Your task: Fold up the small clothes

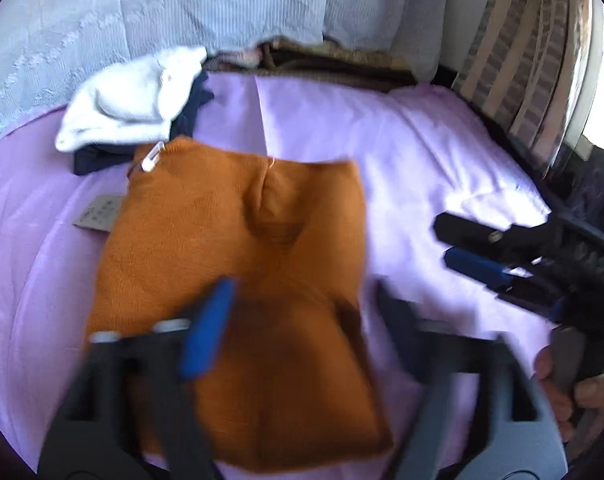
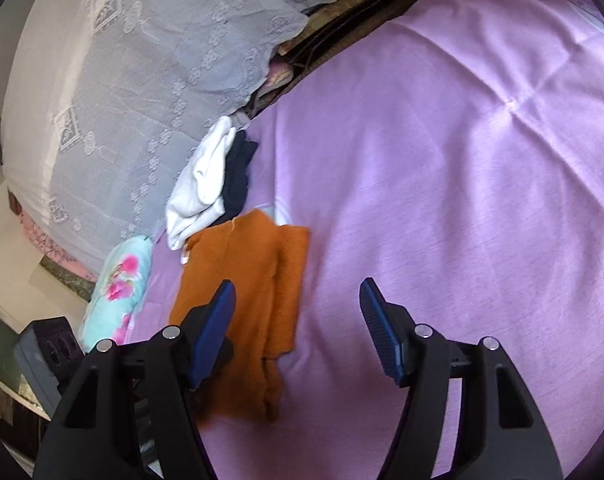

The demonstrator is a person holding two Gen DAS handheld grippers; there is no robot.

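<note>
Lilac bed [image 2: 462, 160], orange garment [image 1: 237, 264], white clothes [image 1: 129, 100]

We hold our left gripper [image 1: 302, 312] with fingers spread; our right gripper [image 2: 297, 320] gapes wide too, gripped by a hand [image 1: 574, 392].

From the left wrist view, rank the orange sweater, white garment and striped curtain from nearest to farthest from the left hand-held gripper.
1. Orange sweater: directly under the left hand-held gripper, centre of the bed.
2. White garment: beyond the sweater, upper left, lying on dark clothes.
3. Striped curtain: farthest, upper right past the bed's edge.
</note>
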